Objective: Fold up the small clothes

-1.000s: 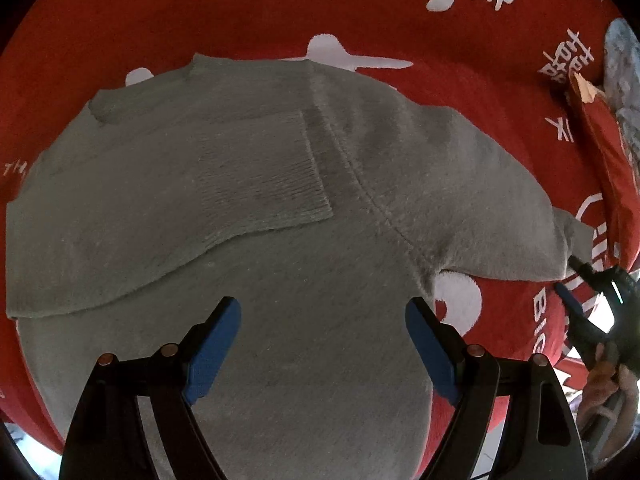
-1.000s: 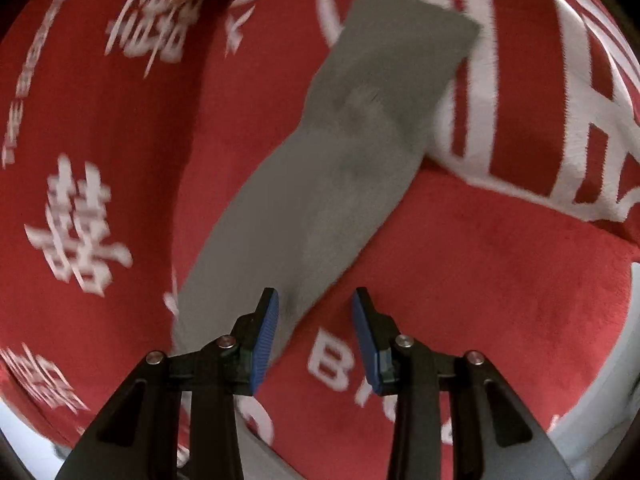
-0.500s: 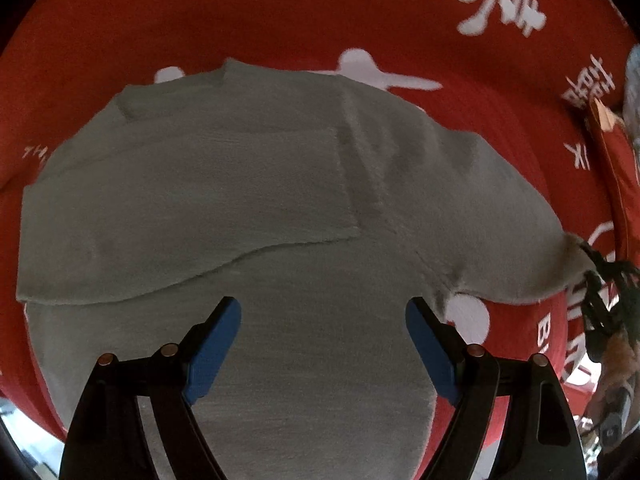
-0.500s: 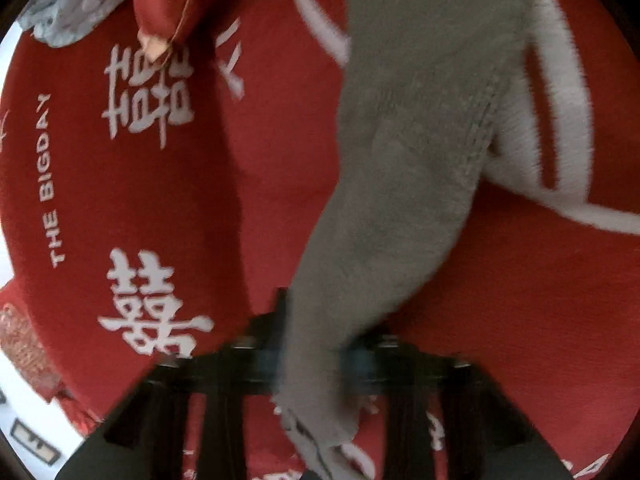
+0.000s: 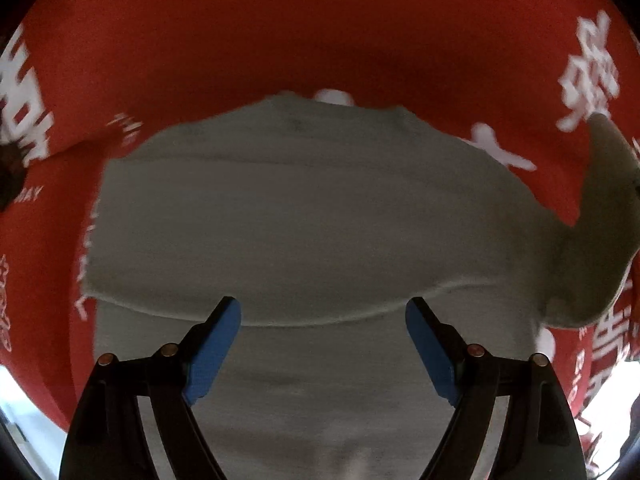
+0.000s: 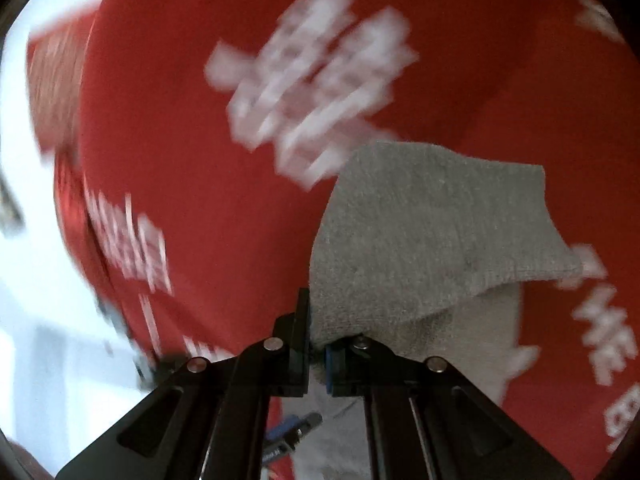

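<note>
Grey knit sweater (image 5: 320, 216) is lying flat on the red plush blanket with white printed characters (image 5: 320, 32), covering most of the middle of it in the left wrist view. One sleeve is already lying folded across the body, its edge running as a curved line just ahead of the left fingertips. Hem end is sitting nearest the camera, under the left gripper (image 5: 323, 344).

Left gripper is hanging over the sweater's lower body, pointing steeply down. Blue pads (image 5: 212, 354) are standing wide apart, nothing between them, no contact with the fabric that I can see.

The other grey sleeve (image 5: 608, 208) is rising off the blanket toward the right edge of the left wrist view, curling upward instead of lying flat.

Right gripper (image 6: 316, 344) is clamping that sleeve: jaws are pinched together with the cuff end (image 6: 424, 232) squeezed between the blue pads. Sleeve fabric is fanning out ahead and to the right of the fingers, hanging clear of the blanket, with more grey cloth draping below it.

Right wrist view is heavily motion-blurred; white characters on the blanket (image 6: 312, 80) are smearing. Blanket's left edge is showing there against a bright pale floor (image 6: 32, 280). Some red items (image 6: 52, 80) are sitting beyond that edge, too blurred to identify. A small blue and grey object (image 6: 294, 428) is showing below the right gripper's fingers, unclear what it is.
</note>
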`<action>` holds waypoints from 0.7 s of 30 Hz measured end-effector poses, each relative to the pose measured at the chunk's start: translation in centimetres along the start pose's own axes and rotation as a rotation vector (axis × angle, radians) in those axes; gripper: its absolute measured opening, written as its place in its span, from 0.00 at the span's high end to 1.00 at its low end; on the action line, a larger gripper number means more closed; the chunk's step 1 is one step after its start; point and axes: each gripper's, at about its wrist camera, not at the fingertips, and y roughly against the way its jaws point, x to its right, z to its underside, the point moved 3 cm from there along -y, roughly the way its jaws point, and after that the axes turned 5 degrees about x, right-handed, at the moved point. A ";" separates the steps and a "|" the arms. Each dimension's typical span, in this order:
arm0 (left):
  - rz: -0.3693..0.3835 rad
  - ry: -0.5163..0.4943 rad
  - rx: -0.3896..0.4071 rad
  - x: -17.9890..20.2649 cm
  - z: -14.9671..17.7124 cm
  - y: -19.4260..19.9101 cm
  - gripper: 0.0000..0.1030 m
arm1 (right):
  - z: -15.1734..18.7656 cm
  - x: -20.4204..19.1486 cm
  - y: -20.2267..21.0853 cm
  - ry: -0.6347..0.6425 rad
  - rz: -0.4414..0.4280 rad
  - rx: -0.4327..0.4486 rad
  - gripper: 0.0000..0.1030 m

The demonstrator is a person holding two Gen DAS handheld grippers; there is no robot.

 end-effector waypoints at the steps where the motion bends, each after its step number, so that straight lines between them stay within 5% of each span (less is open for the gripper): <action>1: -0.008 0.014 0.005 -1.1 -0.1 0.0 0.17 | 1.7 -1.8 -2.5 0.070 0.022 -0.060 0.95; 6: -0.043 0.092 0.019 -7.2 -0.7 -0.5 0.17 | 10.3 -4.6 -11.8 0.235 0.126 -0.283 0.95; 12: -0.008 0.143 0.008 -10.7 -0.4 -1.6 0.17 | 15.3 -0.7 -15.9 0.164 0.310 -0.390 0.86; 15: 0.082 0.180 0.013 -11.5 -0.3 -1.6 0.17 | 14.8 -0.4 -13.6 0.095 0.304 -0.316 0.62; 18: 0.249 0.246 0.019 -12.1 -0.7 -1.8 0.17 | 12.9 0.7 -11.5 0.004 0.315 -0.193 0.63; 21: 0.462 0.322 -0.017 -12.4 -1.1 -2.7 0.17 | 11.3 0.9 -12.5 -0.069 0.289 -0.166 0.94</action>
